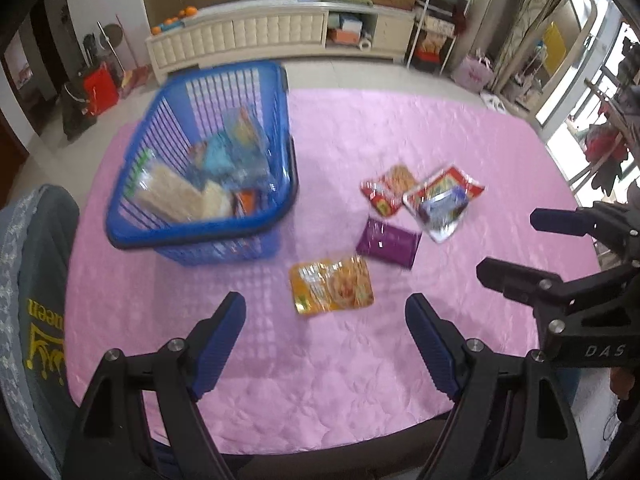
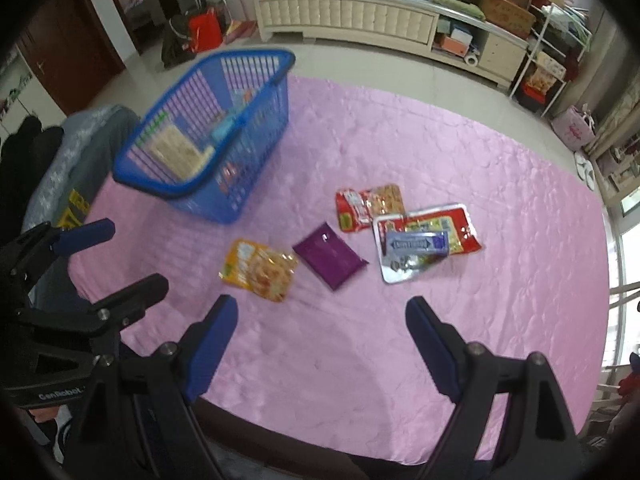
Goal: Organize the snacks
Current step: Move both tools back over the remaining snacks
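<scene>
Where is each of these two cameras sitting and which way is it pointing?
Left wrist: on the left tongs, looking forward and down over the pink tablecloth toward the blue basket; its own open fingers show, with the right tongs at the right edge.
Right wrist: on the right tongs, facing the same way; own open fingers show, with the left tongs at the left edge.
Shared: the basket, the orange packet, the purple packet, the far cabinet.
</scene>
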### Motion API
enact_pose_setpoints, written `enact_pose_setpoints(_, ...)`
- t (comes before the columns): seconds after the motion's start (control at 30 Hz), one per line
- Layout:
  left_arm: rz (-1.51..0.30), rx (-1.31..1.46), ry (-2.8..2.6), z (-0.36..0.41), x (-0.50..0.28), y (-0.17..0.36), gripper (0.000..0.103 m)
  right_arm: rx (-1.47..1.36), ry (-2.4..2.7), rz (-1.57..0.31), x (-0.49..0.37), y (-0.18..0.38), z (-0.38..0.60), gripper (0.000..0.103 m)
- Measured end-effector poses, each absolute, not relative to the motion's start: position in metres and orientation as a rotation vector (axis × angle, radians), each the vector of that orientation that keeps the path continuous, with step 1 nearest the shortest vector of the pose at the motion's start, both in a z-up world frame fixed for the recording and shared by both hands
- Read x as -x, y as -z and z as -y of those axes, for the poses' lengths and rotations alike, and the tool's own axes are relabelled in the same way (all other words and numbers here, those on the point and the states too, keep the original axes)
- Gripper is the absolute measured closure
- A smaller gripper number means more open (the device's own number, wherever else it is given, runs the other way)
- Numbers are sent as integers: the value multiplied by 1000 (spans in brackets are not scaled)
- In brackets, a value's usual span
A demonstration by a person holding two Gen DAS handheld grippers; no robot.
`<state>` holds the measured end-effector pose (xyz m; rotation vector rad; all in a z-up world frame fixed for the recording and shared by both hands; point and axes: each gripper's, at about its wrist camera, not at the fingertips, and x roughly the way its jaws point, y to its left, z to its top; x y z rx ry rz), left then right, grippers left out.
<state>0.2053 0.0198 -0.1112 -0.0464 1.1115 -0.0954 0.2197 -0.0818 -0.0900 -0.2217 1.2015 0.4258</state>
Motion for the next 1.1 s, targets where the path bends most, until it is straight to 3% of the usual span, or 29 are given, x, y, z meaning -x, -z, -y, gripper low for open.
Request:
enact_pose_setpoints(0.67,-1302,122,78,-13,-260,211,23,61,-380,-1421,-258,201,104,14)
enact_pose_setpoints(1.1,-1312,94,132,-4,-279,243,22,28,-387,-1436,-268,223,117,14)
